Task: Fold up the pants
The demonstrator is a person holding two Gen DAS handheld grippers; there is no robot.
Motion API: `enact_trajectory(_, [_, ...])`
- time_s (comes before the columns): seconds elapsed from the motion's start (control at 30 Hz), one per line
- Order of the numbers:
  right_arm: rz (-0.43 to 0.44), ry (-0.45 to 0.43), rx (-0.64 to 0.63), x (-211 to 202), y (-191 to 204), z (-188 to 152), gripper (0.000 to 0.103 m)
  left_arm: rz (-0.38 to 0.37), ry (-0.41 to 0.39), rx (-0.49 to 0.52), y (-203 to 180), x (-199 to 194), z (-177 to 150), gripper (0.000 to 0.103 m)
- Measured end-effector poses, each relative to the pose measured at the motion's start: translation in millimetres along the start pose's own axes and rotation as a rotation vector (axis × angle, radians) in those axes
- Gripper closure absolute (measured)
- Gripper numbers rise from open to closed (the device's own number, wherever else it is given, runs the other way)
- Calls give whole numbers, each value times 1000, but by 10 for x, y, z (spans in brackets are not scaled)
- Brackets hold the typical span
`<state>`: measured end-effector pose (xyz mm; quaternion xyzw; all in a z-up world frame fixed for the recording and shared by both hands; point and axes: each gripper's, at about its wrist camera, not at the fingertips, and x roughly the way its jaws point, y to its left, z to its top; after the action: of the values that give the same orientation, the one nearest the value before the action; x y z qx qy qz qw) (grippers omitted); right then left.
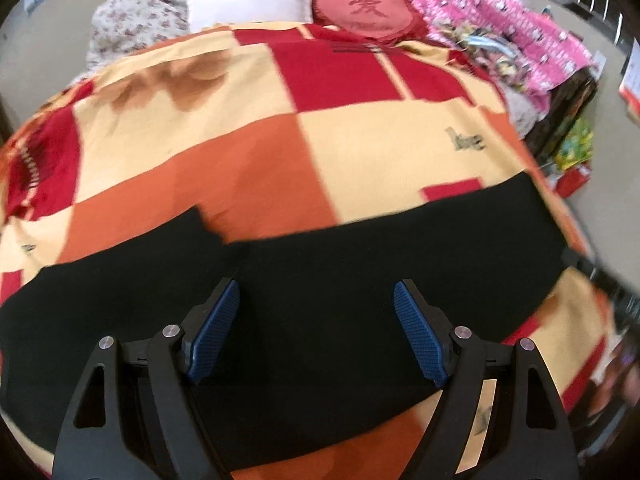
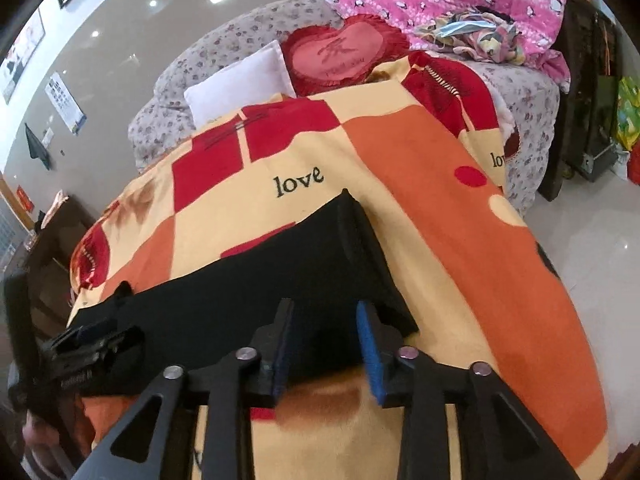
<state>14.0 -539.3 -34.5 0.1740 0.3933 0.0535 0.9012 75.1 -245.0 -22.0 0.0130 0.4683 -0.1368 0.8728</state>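
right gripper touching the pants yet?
Cannot tell. In the right wrist view the open right gripper straddles the near edge of the black pants, but no plain contact or gap shows between its fingers and the cloth.

Matt black cloth pants (image 1: 320, 264)

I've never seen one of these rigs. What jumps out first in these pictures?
The black pants lie in a long band across a loud red, orange and cream checked blanket. Both open grippers, left and right, hover over them. Behind, a red heart cushion sits by a white pillow.
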Motion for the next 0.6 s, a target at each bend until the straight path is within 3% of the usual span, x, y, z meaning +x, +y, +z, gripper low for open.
enact_trajectory(0.2, [-5,42,22,-74,-130,-185,60,-124,38,103,-462,166,326,23])
enact_trajectory(0.33, [25,26,46,-97,-210,-227,60,-251,90,164,-795,400,566,23])
enact_trajectory(0.47, [46,14,36,-50,-206,-195,58,-288,113,219,-1129,634,762,23])
enact_trajectory(0.6, [78,-4,34,16,-189,-170,56,-277,138,311,-1477,813,836,23])
